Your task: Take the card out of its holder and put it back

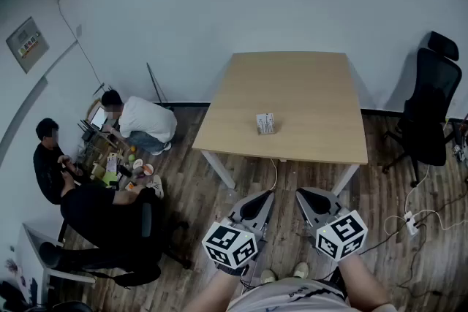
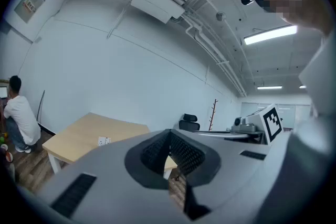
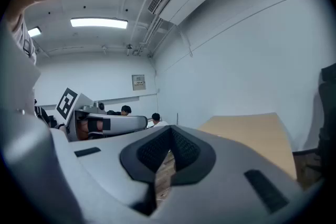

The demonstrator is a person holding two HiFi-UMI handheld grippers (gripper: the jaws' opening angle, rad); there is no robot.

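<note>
A small card in its holder (image 1: 265, 123) stands upright near the front middle of the light wooden table (image 1: 292, 84). In the left gripper view the holder (image 2: 104, 140) shows as a small white thing on the table (image 2: 84, 134), far off. Both grippers are held low over the floor, well short of the table's front edge. My left gripper (image 1: 254, 202) (image 2: 169, 136) has its jaws together with nothing between them. My right gripper (image 1: 314, 198) (image 3: 170, 134) is shut and empty too. The right gripper view shows the table (image 3: 252, 131) but not the holder.
A black office chair (image 1: 431, 106) stands right of the table. Several people (image 1: 142, 120) sit or crouch on the wooden floor at the left among small items. A power strip with cables (image 1: 411, 221) lies on the floor at the right.
</note>
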